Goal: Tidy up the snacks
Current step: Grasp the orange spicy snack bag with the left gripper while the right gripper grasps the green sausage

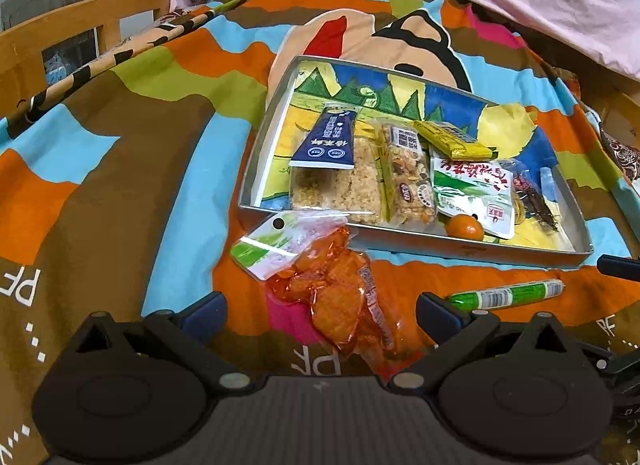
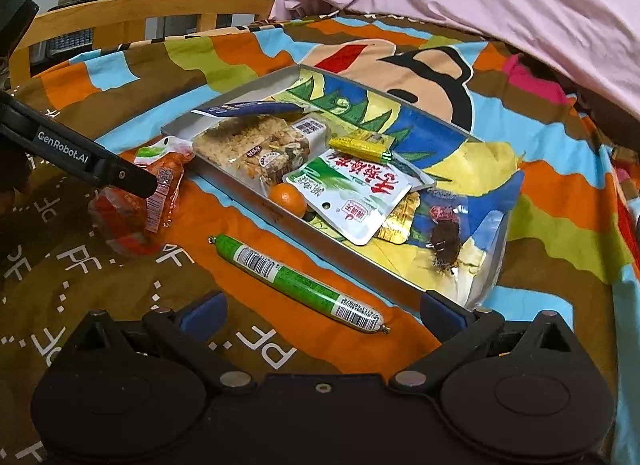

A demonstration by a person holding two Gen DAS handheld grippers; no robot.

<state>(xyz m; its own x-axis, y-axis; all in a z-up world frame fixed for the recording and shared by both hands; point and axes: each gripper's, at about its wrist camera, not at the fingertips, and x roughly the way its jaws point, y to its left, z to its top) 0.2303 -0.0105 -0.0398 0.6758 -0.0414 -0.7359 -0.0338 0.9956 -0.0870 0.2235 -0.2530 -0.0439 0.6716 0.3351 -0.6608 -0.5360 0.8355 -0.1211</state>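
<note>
Orange, blue and brown cartoon bedding (image 1: 120, 169) covers the bed where both grippers work. Spread wide and holding nothing, the left gripper (image 1: 320, 311) has a clear packet of orange snacks (image 1: 332, 297) lying between its blue fingertips (image 1: 204, 311), its white-and-green top pointing away from the claw. Straight ahead of that packet sits a shallow metal tray (image 1: 256, 169) with a printed picture on its floor. Inside it lie a blue-labelled rice cracker bar (image 1: 336, 173), a nut bar (image 1: 408, 181), a yellow sachet (image 1: 452, 141), a green-and-white pouch (image 1: 472, 189), a small orange fruit (image 1: 464, 227) against the near wall and a dark snack (image 1: 532, 197) toward the right end.

Open just as wide and empty, the right gripper (image 2: 322, 311) has a green sausage stick (image 2: 296, 281) lying slantwise on the bedding just ahead of it. Beyond it runs the tray's near wall (image 2: 360, 269). Far to the claw's left, the other gripper's finger (image 2: 100, 165) hovers above the orange packet (image 2: 136, 201).
</note>
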